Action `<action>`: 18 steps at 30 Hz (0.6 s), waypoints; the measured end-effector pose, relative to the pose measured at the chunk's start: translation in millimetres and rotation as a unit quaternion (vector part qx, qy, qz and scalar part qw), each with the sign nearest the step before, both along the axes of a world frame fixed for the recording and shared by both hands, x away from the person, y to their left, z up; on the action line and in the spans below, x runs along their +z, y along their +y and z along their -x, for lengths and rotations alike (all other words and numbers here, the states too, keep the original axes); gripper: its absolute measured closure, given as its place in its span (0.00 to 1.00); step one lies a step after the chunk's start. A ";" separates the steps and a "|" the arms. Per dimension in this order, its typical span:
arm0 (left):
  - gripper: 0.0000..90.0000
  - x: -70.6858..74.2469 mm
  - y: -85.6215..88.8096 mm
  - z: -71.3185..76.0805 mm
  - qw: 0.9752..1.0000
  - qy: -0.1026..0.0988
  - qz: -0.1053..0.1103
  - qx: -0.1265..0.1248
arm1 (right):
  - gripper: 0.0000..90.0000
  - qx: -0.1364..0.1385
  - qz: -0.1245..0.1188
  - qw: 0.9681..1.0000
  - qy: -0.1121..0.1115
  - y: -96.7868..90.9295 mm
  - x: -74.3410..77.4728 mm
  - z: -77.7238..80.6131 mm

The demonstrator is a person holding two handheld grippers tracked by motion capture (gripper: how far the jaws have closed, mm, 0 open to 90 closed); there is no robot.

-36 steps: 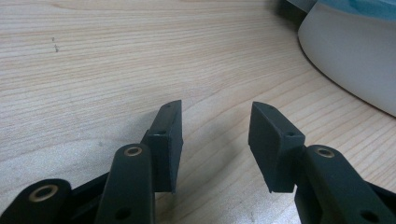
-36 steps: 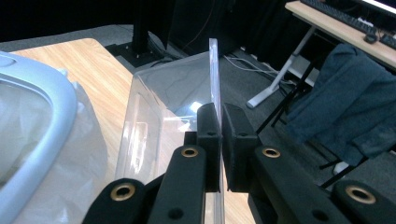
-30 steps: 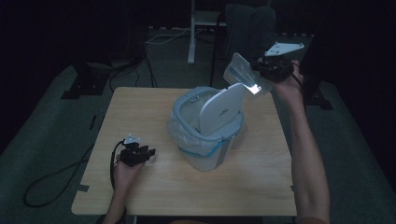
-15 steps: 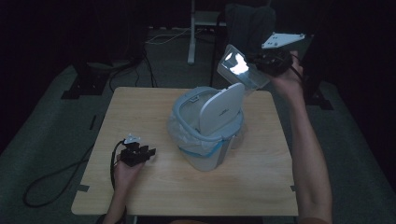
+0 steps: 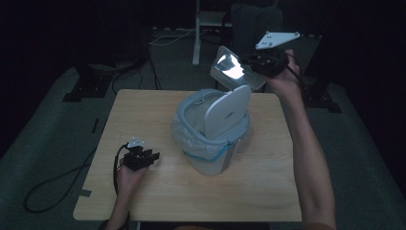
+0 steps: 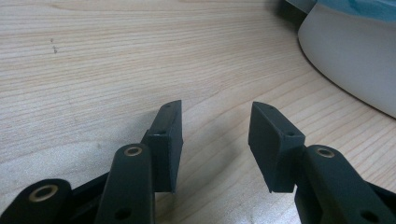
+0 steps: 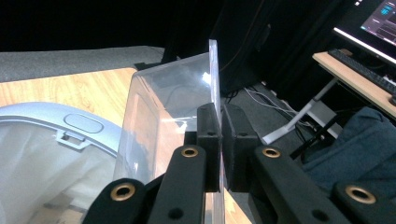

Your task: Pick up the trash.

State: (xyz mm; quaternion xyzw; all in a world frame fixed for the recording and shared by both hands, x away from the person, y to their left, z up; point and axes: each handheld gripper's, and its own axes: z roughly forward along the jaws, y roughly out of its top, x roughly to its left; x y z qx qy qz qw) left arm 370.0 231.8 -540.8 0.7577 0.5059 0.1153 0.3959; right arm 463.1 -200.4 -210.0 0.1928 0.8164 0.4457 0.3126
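Lifted up and back from the bin (image 5: pixel 210 139), the right gripper (image 5: pixel 251 64) pinches the light, stiff, slippery clear plastic container (image 5: pixel 230 69) by its thin rim, while the left gripper (image 5: pixel 143 158) rests half-open and empty.

No text can be read anywhere. The bin lid (image 5: pixel 227 114) bears a small mark, too blurred to make out. The screen (image 7: pixel 376 18) shows lines too small to read.

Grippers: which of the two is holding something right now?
The right gripper, raised beyond the bin: its jaws pinch a clear plastic container by its rim. The left gripper rests open on the table.
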 end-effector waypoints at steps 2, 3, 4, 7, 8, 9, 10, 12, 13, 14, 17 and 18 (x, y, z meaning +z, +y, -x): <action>0.62 -0.1 0.1 0.0 1.000 0.000 0.000 0.000 | 0.96 0.005 0.003 1.000 -0.001 5.1 -0.3 1.8; 0.62 0.0 0.1 0.0 1.000 0.000 -0.001 -0.001 | 0.96 0.007 0.004 1.000 -0.001 7.3 -0.2 2.4; 0.62 0.0 0.0 0.0 1.000 0.000 -0.001 -0.001 | 0.96 0.010 0.005 1.000 -0.002 9.5 0.0 2.9; 0.62 0.0 0.0 0.0 1.000 0.000 0.000 0.000 | 0.96 0.018 0.007 1.000 -0.003 15.6 1.0 4.3; 0.62 0.0 -0.1 0.0 1.000 0.000 -0.001 0.000 | 0.96 0.020 0.008 1.000 -0.004 18.3 1.3 5.0; 0.62 0.0 0.0 0.0 1.000 0.000 -0.001 -0.001 | 0.96 0.023 0.010 1.000 -0.005 20.4 1.4 5.4; 0.62 0.0 0.0 -0.1 1.000 0.000 -0.001 -0.001 | 0.96 0.025 0.010 1.000 -0.005 22.4 1.5 6.0; 0.62 0.1 -0.1 -0.1 1.000 0.000 -0.001 -0.001 | 0.96 0.029 0.013 0.999 -0.007 26.0 1.7 6.9; 0.62 0.1 -0.1 -0.1 1.000 0.000 -0.001 -0.001 | 0.96 0.031 0.012 0.999 -0.008 27.8 1.6 7.4; 0.62 0.1 -0.1 -0.1 1.000 0.000 -0.001 -0.001 | 0.96 0.033 0.013 0.999 -0.009 29.4 1.4 7.6; 0.62 0.1 -0.2 -0.1 1.000 0.000 -0.001 -0.001 | 0.96 0.037 0.016 0.999 -0.009 34.5 0.9 7.1; 0.62 0.1 -0.2 -0.1 1.000 0.000 -0.002 -0.001 | 0.96 0.036 0.019 0.999 -0.010 36.4 0.8 6.8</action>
